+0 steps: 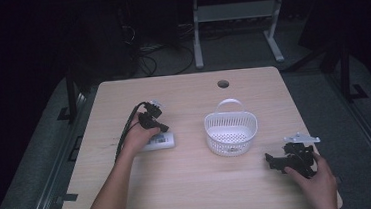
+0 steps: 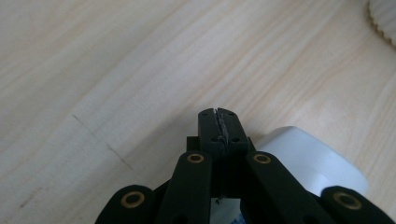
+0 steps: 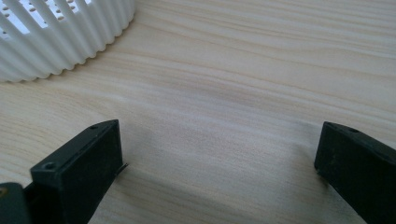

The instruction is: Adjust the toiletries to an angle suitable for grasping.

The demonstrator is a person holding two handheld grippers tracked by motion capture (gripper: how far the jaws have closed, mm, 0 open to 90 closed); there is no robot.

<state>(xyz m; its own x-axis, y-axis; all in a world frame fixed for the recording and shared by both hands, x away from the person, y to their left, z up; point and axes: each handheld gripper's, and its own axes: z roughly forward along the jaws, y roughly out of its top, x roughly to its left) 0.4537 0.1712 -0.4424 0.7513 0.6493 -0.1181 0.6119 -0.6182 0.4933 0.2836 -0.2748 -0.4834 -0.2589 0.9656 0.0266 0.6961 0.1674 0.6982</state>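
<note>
Under the left gripper (image 2: 218, 122), jaws pressed together, a white object (image 2: 303, 158) lies half hidden; right gripper (image 3: 217, 158) jaws gape near the basket (image 3: 56, 32)

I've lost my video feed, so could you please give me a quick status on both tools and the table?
Left tool shut, empty, above white packet. Right tool open, empty, low over table. White basket mid-table, nothing in the way.

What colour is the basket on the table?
The basket is white, with slatted sides and a perforated bottom; it shows best in the high view.
</note>
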